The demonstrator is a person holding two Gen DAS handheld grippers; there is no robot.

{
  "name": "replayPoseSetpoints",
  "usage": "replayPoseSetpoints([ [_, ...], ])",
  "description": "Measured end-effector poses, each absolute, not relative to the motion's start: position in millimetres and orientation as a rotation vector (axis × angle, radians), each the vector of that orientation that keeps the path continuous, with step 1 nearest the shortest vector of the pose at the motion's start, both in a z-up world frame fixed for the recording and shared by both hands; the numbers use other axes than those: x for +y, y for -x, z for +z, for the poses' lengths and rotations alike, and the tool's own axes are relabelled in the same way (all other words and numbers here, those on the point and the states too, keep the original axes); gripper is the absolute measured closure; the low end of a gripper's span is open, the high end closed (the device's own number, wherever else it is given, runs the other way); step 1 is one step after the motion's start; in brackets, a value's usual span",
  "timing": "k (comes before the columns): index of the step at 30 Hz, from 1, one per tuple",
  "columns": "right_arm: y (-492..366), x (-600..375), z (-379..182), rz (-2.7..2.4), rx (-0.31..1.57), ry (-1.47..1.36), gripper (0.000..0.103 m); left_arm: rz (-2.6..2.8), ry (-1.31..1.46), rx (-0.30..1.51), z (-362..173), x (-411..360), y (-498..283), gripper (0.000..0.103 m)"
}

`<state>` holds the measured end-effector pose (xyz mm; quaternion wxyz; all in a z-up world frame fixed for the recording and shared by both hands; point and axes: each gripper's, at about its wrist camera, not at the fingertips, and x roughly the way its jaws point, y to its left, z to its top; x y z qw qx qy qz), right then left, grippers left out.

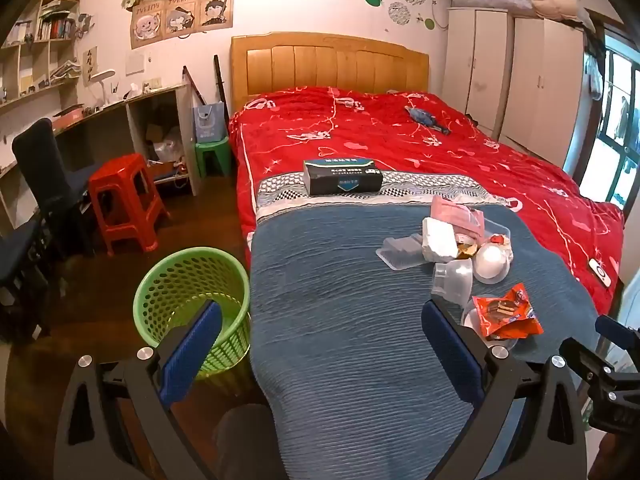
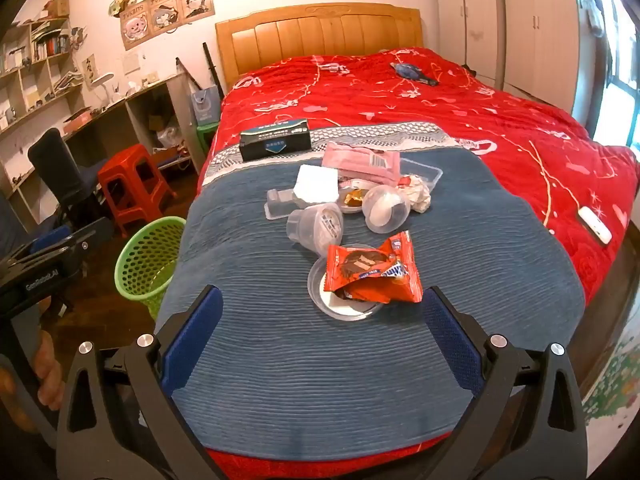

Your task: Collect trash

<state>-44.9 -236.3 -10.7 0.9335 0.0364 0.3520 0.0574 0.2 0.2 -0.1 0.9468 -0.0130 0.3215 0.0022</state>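
**Trash heaped on the blue blanket, both tongs wide and empty**

The trash lies in a loose cluster on the blue blanket [image 2: 280, 344] at the foot of the bed [image 2: 320, 28]. Nearest the right tongs [image 2: 322, 316], at twelve o'clock, an orange snack wrapper [image 2: 372, 270], torn and crumpled, sits on a clear round lid [image 2: 320, 292]. Beyond it lies a clear plastic cup [image 2: 316, 228] tipped on its side, then a domed clear cup [image 2: 386, 208], a white crumpled paper [image 2: 318, 182], a pink packet [image 2: 364, 164] and a clear tray [image 2: 428, 172], all touching or overlapping.

A dark tissue box [image 2: 276, 144] rests at eleven o'clock behind the heap. The green basket [image 1: 192, 300] stands on the floor against the bed's edge, at ten o'clock from the left tongs [image 1: 322, 340]; a red stool [image 1: 124, 200] stands farther off.

Both tongs are spread wide with nothing between their blue pads [image 2: 192, 344].
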Motion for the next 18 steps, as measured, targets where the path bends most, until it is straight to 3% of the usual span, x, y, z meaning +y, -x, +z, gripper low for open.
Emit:
replayPoseSetpoints([
  [18, 43.6, -237.4, -12.1, 0.121, 0.723, -0.077, 0.005, -0.004, 0.044, 0.667, -5.7, 1.1, -2.3, 0.006],
])
